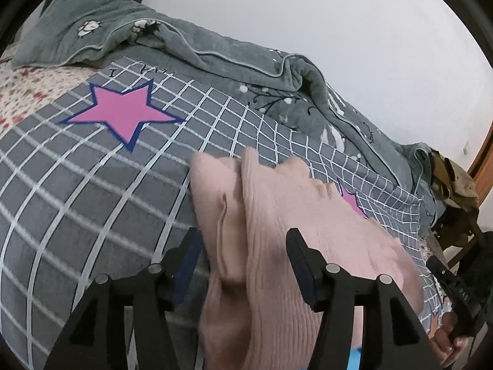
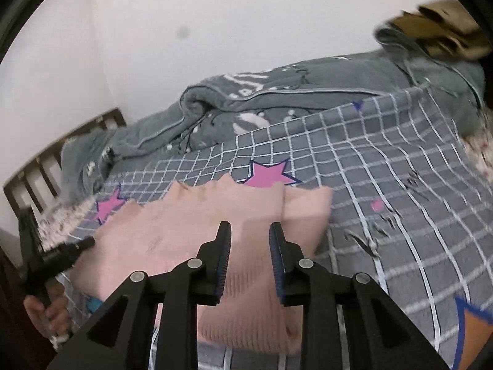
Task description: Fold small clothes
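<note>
So your left gripper (image 1: 243, 254) has its jaws standing wide apart, and the pink knit garment (image 1: 277, 231) runs right between them without either pad pressing on it. Your right gripper (image 2: 250, 240) is only narrowly parted, pink knit showing in the gap, and the pads don't look clamped on it either. Out past both sets of jaws the garment lies folded on the grey checked sheet (image 1: 92, 191) with pink stars (image 1: 123, 112). Farther out, a grey-green quilt (image 1: 215, 61) is bunched along the white wall (image 1: 339, 15). Your left hand (image 2: 43, 311) shows at the right camera's lower left edge.
</note>
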Tool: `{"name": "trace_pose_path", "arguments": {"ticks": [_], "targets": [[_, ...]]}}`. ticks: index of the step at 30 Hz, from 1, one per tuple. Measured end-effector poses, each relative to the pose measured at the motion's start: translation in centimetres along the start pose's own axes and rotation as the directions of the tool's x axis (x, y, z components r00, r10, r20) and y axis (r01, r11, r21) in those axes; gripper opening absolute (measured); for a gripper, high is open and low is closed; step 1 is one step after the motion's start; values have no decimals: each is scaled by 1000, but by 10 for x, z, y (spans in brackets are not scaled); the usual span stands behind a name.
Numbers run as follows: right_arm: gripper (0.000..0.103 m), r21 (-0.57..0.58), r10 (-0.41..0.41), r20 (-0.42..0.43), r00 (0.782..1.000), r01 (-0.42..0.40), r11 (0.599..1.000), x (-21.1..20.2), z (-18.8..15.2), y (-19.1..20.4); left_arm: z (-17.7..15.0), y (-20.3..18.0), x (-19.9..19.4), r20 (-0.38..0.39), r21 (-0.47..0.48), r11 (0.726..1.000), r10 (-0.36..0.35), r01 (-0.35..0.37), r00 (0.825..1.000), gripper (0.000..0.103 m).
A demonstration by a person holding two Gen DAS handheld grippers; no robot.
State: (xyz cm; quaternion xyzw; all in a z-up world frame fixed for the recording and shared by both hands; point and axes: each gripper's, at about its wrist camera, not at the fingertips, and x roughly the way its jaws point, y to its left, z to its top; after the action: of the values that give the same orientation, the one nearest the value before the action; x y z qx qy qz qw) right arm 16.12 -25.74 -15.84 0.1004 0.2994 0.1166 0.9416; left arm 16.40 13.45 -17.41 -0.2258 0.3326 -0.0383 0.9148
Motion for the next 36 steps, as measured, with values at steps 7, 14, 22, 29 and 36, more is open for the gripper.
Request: {"name": "trace_pose_path", "arguments": {"ticks": [7, 14, 22, 29, 36], "targets": [[25, -15, -50, -105, 993, 49, 999, 58, 35, -2, 27, -12, 11, 36, 93, 995, -32, 28, 999, 55], [27, 20, -92, -249, 964, 100, 995, 121, 38, -19, 37, -19, 46, -41, 127, 992, -23, 28, 999, 40], [6, 30, -85, -307, 948, 99, 995, 144, 35, -25, 38, -11, 53, -18, 99, 995, 20, -19, 1000, 8], [6, 19, -53, -269, 962, 61, 998, 142, 35, -22, 32, -9, 63, -62, 96, 993, 71, -64, 996, 10], [25, 32, -61, -248, 967, 72, 997, 130, 37, -22, 27, -12, 53, -59, 126, 990, 75, -67, 995, 16]]}}
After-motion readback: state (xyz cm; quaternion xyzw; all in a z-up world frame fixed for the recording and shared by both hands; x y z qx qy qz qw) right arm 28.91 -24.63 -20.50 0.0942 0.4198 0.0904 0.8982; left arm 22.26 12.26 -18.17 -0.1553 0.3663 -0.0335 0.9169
